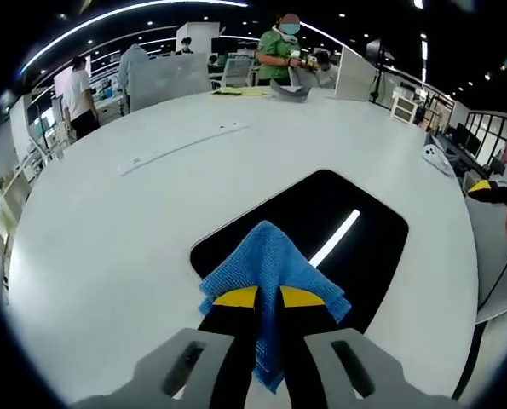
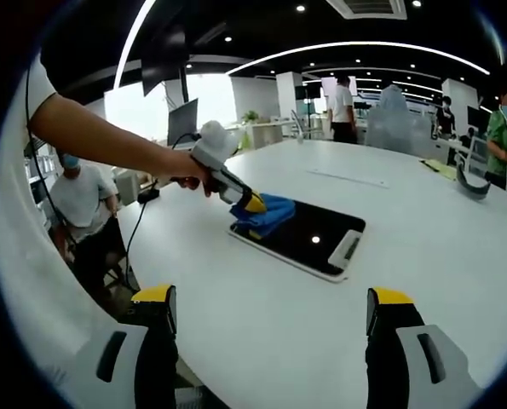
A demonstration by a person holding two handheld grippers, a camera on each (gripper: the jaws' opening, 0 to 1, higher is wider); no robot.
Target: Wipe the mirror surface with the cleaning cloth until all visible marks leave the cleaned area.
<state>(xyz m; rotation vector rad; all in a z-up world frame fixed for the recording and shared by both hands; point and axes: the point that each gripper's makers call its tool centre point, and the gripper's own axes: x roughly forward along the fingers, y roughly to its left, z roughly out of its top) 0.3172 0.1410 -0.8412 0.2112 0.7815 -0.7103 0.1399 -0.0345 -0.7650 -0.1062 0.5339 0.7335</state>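
Mirror: your dark rectangular glass mirror [image 1: 321, 230] lies flat on the round white table [image 1: 108, 247].
Cloth: blue woven cleaning cloth [image 1: 274, 277] rests on the mirror's near corner.
Left gripper [image 1: 268, 297]: jaws pressed together, pinching the cloth.
Right gripper [image 2: 274, 311]: jaws spread wide, well apart from the mirror.

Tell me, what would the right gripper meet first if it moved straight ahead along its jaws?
Probably the bare table first, since the open right gripper looks angled down at it. Beyond lies the mirror, where the left gripper presses the cloth. Depth is uncertain.
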